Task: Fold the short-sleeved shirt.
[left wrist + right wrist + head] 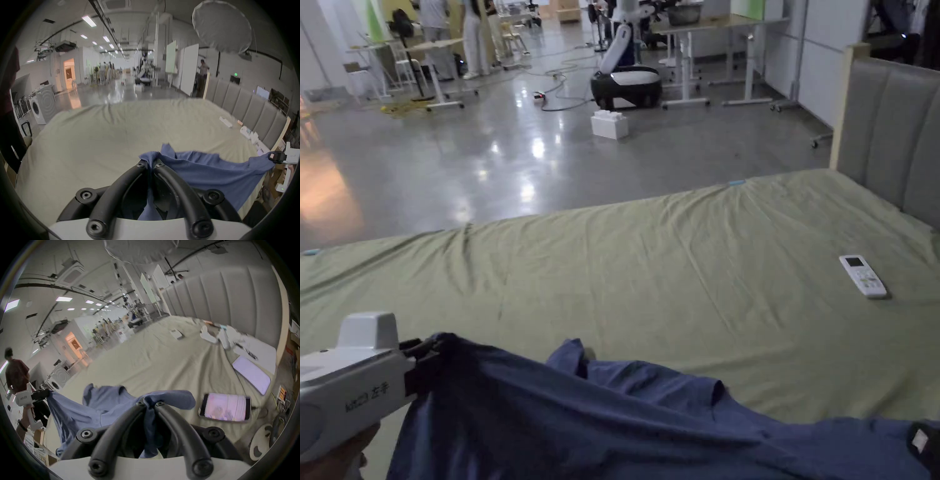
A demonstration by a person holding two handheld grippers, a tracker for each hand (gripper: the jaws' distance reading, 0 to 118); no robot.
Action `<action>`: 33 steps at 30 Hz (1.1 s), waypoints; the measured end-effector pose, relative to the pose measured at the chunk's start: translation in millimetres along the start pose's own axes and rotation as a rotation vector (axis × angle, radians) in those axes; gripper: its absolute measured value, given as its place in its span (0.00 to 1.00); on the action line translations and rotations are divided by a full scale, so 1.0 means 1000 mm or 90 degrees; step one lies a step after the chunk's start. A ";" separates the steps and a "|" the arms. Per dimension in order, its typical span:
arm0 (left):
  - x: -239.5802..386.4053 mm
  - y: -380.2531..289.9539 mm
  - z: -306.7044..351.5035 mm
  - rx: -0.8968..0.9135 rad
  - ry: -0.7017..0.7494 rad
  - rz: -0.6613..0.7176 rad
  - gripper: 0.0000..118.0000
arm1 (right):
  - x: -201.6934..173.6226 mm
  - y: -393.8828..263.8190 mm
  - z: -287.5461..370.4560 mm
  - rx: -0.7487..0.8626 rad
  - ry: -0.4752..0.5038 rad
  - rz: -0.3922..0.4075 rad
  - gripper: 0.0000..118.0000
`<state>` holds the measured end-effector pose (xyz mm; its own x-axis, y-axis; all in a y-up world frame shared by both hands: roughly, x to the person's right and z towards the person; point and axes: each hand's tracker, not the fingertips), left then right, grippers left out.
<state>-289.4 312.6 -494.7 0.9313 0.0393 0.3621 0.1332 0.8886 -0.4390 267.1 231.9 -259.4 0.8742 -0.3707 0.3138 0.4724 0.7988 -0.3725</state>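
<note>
Both our grippers, left [150, 164] and right [150, 403], clamp the blue shirt [211, 175]; beyond the right one, its view reveals a lit phone [225, 406]

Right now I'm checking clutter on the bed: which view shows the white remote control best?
The head view: the white remote control lies sharp and unobstructed on the green sheet. The left gripper view shows it small and blurred near the headboard; the right gripper view shows it distant and blurred.

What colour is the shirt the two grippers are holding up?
The shirt is plain blue, with no pattern visible; the left gripper view shows it best.
</note>
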 end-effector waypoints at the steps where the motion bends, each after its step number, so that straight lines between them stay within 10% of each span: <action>1: -0.003 0.009 0.018 0.027 0.003 0.002 0.04 | -0.006 0.012 0.002 0.007 0.012 0.008 0.04; 21: -0.021 0.167 0.265 0.341 0.106 0.042 0.04 | -0.207 0.303 0.111 0.322 0.122 0.182 0.04; 33: -0.020 0.198 0.256 0.361 0.109 0.053 0.04 | -0.229 0.350 0.141 0.403 0.080 0.255 0.04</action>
<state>-368.9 604.5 -378.5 0.9785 0.0874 0.1869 -0.1008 0.9929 0.0636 216.7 662.7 -338.5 0.9895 -0.0161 0.1438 -0.0053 0.9891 0.1471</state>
